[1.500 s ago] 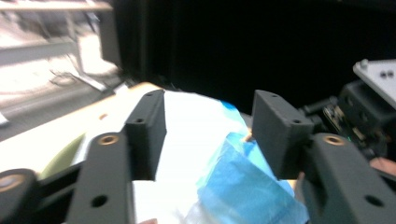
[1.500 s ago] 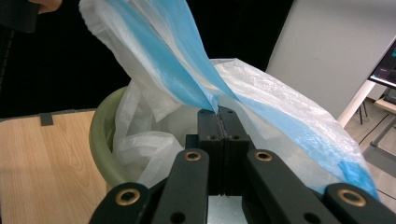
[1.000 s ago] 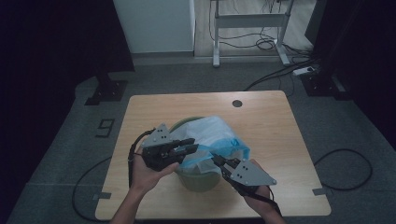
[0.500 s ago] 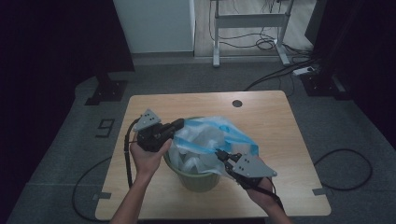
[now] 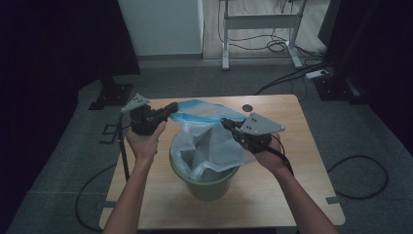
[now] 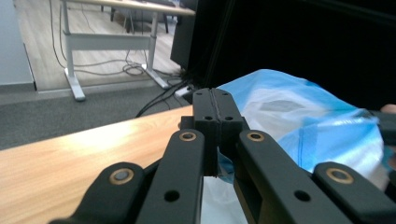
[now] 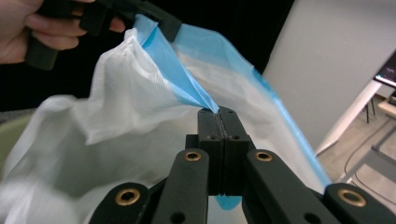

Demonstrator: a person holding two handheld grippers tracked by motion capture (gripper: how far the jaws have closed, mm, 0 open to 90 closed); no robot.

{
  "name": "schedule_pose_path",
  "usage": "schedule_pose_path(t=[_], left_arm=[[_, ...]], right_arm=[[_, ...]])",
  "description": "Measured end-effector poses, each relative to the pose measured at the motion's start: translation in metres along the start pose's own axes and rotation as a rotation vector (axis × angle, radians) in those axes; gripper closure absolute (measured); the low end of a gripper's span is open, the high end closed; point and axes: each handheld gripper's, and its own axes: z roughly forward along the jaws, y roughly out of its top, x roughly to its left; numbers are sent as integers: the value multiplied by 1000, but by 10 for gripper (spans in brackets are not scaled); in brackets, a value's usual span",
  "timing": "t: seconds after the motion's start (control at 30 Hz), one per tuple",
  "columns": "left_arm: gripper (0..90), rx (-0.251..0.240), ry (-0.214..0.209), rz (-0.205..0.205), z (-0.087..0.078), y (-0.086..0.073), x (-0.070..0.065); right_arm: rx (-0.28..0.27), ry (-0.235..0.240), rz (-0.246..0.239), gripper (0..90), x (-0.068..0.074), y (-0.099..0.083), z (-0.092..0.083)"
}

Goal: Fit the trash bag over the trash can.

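A green bin (image 5: 206,179) stands on the wooden table (image 5: 292,161) with a white bag with a blue rim (image 5: 207,124) hanging partly inside it. My left gripper (image 5: 171,108) is shut on the bag's blue rim at the left, held up above the bin. At the right side my right gripper (image 5: 228,124) is shut on the rim too, and the blue edge (image 7: 182,84) runs out from its closed jaws. The bag's mouth is stretched between both grippers. In the left gripper view the bag (image 6: 299,116) bulges to the right of the closed jaws.
A round cable hole (image 5: 247,107) sits near the table's far edge. Beyond the table are a white desk frame (image 5: 258,29) and cables on the floor (image 5: 292,73). A black stand base (image 5: 109,95) lies at the left on the floor.
Both grippers have lifted and spread apart with the bag's rim, the left one moving up and to the far left. The bag has been pulled up and open above the bin.
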Motion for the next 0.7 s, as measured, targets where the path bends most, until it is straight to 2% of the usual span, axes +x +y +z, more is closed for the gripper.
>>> schedule_pose_path(t=[0.03, 0.07, 0.1, 0.13, 0.17, 0.23, 0.27, 0.3, 0.33, 0.37, 0.4, 0.47, 0.5, 0.57, 0.63, 0.67, 0.7], left_arm=[[896, -20, 3, 3, -9, 5, -1], [896, -20, 3, 3, -9, 5, -1], [896, -38, 1, 10, -20, 7, -3], [896, -38, 1, 10, -20, 7, -3], [896, -48, 2, 15, -27, 6, -5], [896, -64, -1, 16, -41, 0, -10], [896, -64, -1, 16, -41, 0, -10], [896, -65, -4, 18, -47, -4, -11], [896, -66, -8, 18, -52, -9, -12], [896, -73, -22, 4, -61, -20, -14], [895, -73, -22, 4, -61, -20, -14], [895, -70, -28, 0, -68, -33, -18], [895, -67, -33, -4, -72, -41, -20], [895, -56, -43, -7, -75, -53, -24], [894, -40, -68, -20, -81, -74, -29], [894, -40, -68, -20, -81, -74, -29], [894, -35, -79, -21, -84, -81, -31]], right_arm=[[-11, 2, 0, 884, -3, 6, 2], [-11, 2, 0, 884, -3, 6, 2], [-47, 16, 3, 884, -5, 17, 2], [-47, 16, 3, 884, -5, 17, 2], [-79, 38, 18, 884, -1, 24, -1], [-82, 49, 6, 884, 8, 25, -4], [-82, 49, 6, 884, 8, 25, -4], [-86, 73, 12, 884, 18, 22, -9], [-86, 73, 12, 884, 18, 22, -9], [-89, 100, 21, 884, 30, 16, -15], [-89, 100, 21, 884, 30, 16, -15], [-87, 127, 34, 884, 43, 7, -20], [-79, 153, 40, 884, 58, -4, -27], [-75, 159, 45, 884, 62, -8, -29], [-67, 184, 70, 884, 77, -21, -40], [-67, 184, 70, 884, 77, -21, -40], [-65, 192, 69, 884, 83, -25, -44]])
